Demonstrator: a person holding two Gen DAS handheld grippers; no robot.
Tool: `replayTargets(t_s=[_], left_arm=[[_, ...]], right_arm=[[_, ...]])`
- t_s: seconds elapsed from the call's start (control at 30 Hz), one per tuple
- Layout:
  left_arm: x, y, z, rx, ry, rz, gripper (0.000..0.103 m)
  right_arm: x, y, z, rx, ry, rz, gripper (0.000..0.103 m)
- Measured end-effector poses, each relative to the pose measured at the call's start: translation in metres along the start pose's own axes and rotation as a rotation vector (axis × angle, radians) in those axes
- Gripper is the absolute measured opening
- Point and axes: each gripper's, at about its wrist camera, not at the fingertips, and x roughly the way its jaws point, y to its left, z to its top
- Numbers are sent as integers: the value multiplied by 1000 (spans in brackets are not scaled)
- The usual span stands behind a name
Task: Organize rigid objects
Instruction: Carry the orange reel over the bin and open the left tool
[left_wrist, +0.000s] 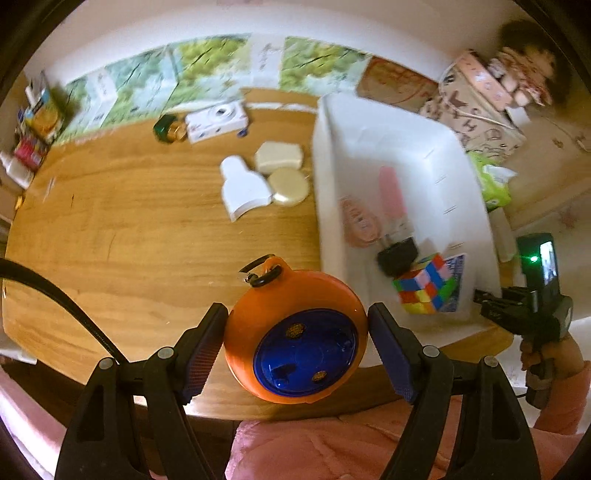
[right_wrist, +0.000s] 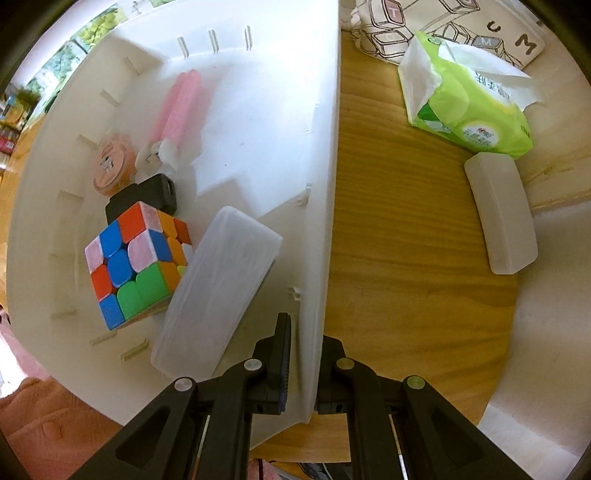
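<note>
You clamped the orange disc (left_wrist: 295, 336) in your left gripper (left_wrist: 297, 350), right gripper (right_wrist: 303, 365) pinching the bin wall (right_wrist: 321, 221); cube (right_wrist: 136, 258) was binned, three white pieces (left_wrist: 266, 177) remained mid-table.

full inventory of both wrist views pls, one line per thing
Round orange case with blue face: 1, between the left gripper's pads, above the table edge
White plastic bin: 1, on the wooden table
Multicoloured puzzle cube: 1, in bin
Frosted clear box: 1, in bin, leaning beside cube
Black block: 1, in bin behind cube
Pink tube: 1, in bin
Peach round jar: 1, in bin
White items: 3, on table left of bin
Green tissue pack: 1, right of bin
White oblong case: 1, below tissue pack
Left gripper: closed on orange case
Right gripper: clamped on bin wall
</note>
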Motion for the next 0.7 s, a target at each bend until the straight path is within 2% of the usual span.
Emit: replayTargets(t_s=[0.17, 0.7], left_arm=[[-4, -21, 4, 36, -36, -17, 80], [13, -84, 14, 197, -150, -171, 80]], right_arm=[[-2, 6, -5, -30, -1, -4, 9], [6, 30, -12, -142, 21, 15, 9]])
